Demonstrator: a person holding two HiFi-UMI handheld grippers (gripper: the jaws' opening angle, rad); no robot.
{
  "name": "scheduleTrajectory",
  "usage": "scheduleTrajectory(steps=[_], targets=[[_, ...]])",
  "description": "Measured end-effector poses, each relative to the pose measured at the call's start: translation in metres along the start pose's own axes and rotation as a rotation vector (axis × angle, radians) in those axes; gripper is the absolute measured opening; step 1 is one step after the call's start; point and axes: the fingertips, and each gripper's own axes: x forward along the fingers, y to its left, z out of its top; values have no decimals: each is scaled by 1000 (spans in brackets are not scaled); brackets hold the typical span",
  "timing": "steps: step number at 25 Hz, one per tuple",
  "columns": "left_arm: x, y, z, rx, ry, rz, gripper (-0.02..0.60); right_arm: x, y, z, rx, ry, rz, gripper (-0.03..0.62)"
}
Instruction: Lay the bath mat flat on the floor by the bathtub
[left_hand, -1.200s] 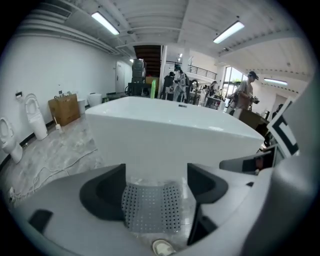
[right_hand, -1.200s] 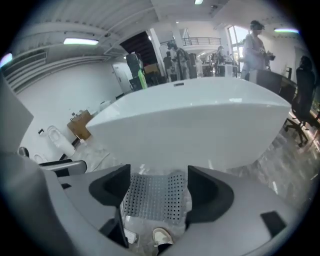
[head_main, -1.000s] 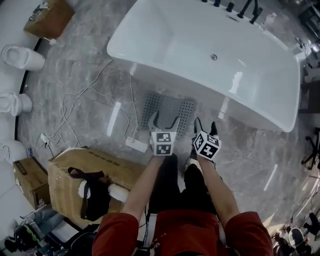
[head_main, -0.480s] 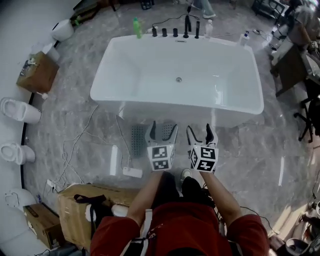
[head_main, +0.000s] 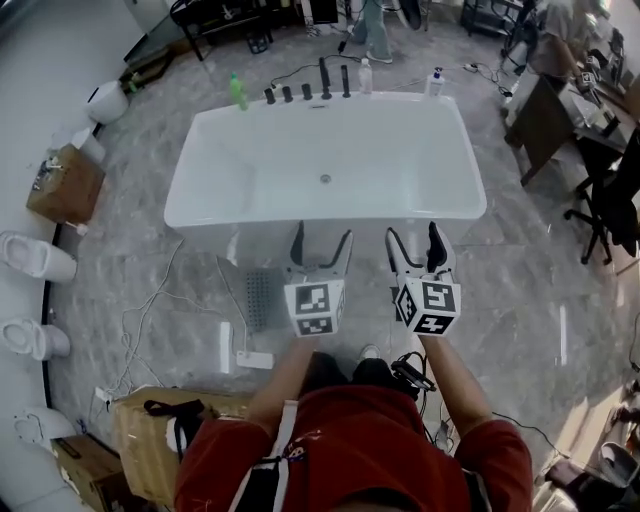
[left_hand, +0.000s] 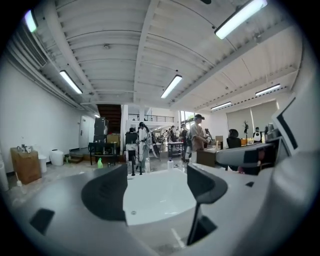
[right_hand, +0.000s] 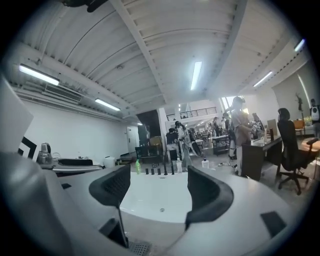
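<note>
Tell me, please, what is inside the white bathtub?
Inside the bathtub only a small drain shows, in the middle of its bare white bottom; nothing else lies there. The left gripper and right gripper, both open, cover small parts of the near rim.

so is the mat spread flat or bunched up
Flat, where visible: the bath mat lies level on the floor by the bathtub; the left gripper hides part.

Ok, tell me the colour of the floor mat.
The mat is grey, with rows of holes; head view shows it best.
</note>
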Motion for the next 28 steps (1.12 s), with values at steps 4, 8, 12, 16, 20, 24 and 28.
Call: scheduleTrajectory(steps=[4, 8, 12, 16, 20, 24, 28], targets=[[0, -23, 9, -21, 36, -70, 362, -17, -5, 27, -49, -35, 24, 348], [4, -35, 32, 11, -3, -87, 362, -23, -9, 51, -55, -82, 18, 348], [8, -32, 50, 20, -37, -100, 362, -22, 4, 63, -82, -122, 25, 348], [2, -26, 58, 58, -63, -120, 337, -23, 28, 67, -85, -158, 50, 348], [-8, -14, 68, 67, -104, -112, 323, -17, 46, 74, -102, -188, 66, 347], [-3, -5, 71, 66, -114, -121, 260, -9, 50, 82, -111, -204, 63, 302], [0, 9, 69, 55, -128, -113, 200, 0, 58, 80, -133, -207, 58, 205]])
